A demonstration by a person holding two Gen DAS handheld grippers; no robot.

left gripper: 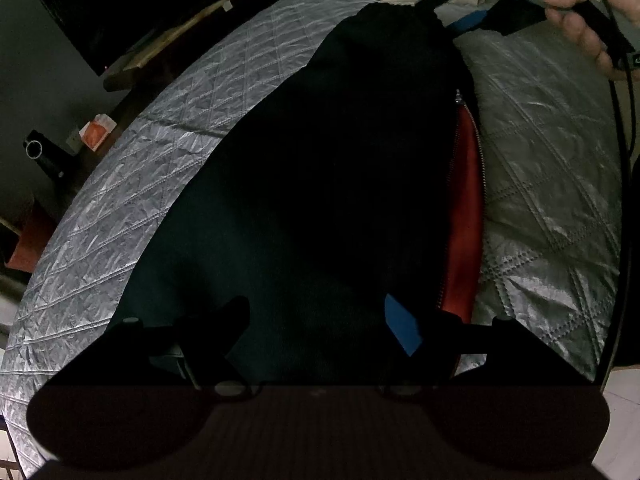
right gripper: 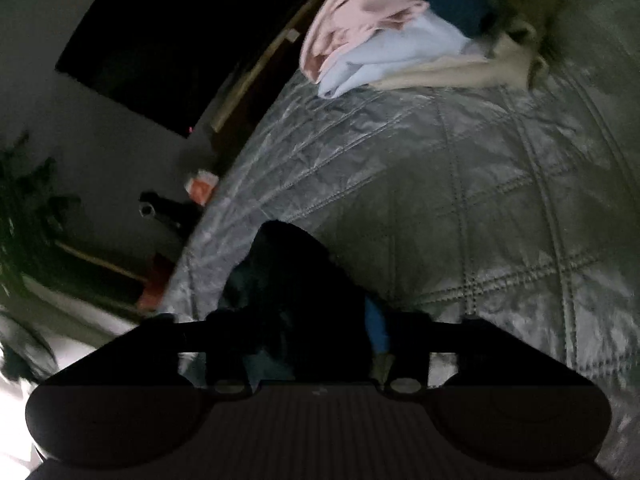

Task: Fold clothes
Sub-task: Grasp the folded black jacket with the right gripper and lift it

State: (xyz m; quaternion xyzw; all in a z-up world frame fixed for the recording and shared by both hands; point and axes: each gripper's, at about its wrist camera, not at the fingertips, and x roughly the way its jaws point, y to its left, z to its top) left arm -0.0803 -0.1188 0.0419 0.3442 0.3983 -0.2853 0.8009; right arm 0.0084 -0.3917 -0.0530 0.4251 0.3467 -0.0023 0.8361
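While dim: right gripper (right gripper: pixel 304 320) seemingly pinching jacket (left gripper: pixel 340 184) tip, lower centre; long axis toward frame top; left gripper (left gripper: pixel 320 328) gaping, empty.

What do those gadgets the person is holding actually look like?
Each is a black handheld tool ending in two flat black fingers lined with bright blue pads. The right gripper, seen from the left wrist camera, has a blocky dark body with blue pieces, and thin black cables trail from it past the bare hand.
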